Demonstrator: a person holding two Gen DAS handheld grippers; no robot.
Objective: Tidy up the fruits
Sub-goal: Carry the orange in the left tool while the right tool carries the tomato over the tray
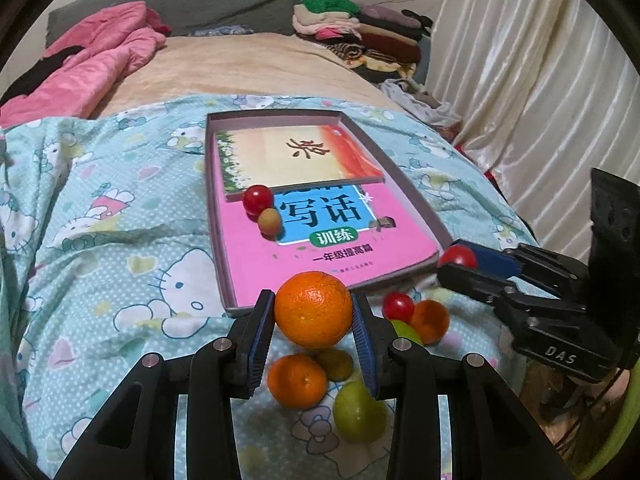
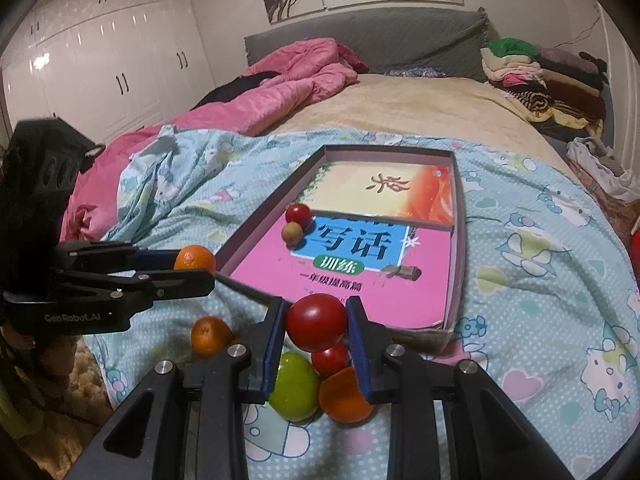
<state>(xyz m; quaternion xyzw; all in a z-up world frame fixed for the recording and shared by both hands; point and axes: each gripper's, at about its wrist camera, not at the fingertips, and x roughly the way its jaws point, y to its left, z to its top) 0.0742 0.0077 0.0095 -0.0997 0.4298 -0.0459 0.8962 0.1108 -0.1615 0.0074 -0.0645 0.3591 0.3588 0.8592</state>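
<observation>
Left gripper (image 1: pixel 313 312) tilted down, clamped on an orange (image 1: pixel 313 309); right gripper (image 2: pixel 316 322) likewise on a tomato (image 2: pixel 316 322). Tray (image 1: pixel 416 196) holds two small fruits.

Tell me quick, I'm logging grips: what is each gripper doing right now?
Left gripper: closed on an orange.
Right gripper: closed on a red tomato.
</observation>
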